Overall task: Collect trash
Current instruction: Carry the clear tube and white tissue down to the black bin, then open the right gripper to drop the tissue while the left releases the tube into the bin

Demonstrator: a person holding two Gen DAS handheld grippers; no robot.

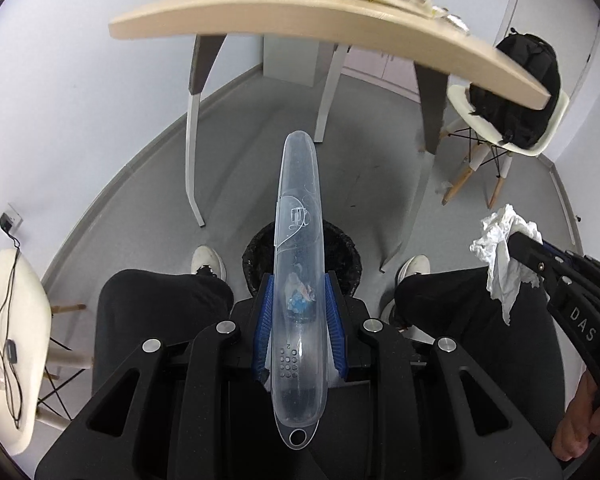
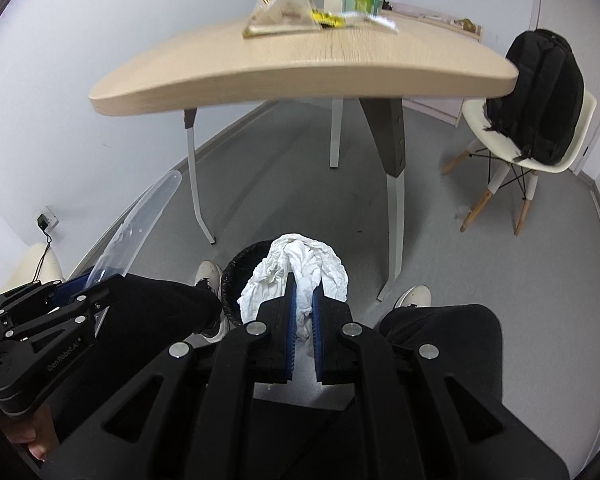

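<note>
Two bits of trash are held above the bin point(image 1: 342, 248), which sits on the floor between the person's shoes. The drop turns on this: the bin lies below and a little ahead of both pairs of jaws, and both grippers point down at it.

The case point(image 1: 298, 280) is a long, see-through plastic thing with round ends. It looks hard and smooth, with a bit of blue and white scrap inside. Its long side runs straight out along the left gripper point(image 1: 298, 308), from near to far, and its far end pokes out past the bin. The left jaws are partly open and press on its two sides, so they have it fast.

The tissue point(image 2: 296, 272) is white, soft and all crumpled. The right gripper point(image 2: 304, 312) has its jaws pinched tight on it, and the rest puffs out in front. It hangs right over the bin's mouth, so the right one looks nearer to a clean drop. The long case may need to tip down first, I think.

Far off, more wrappers point(image 2: 284, 20) lie on the tabletop point(image 2: 300, 72).
</note>
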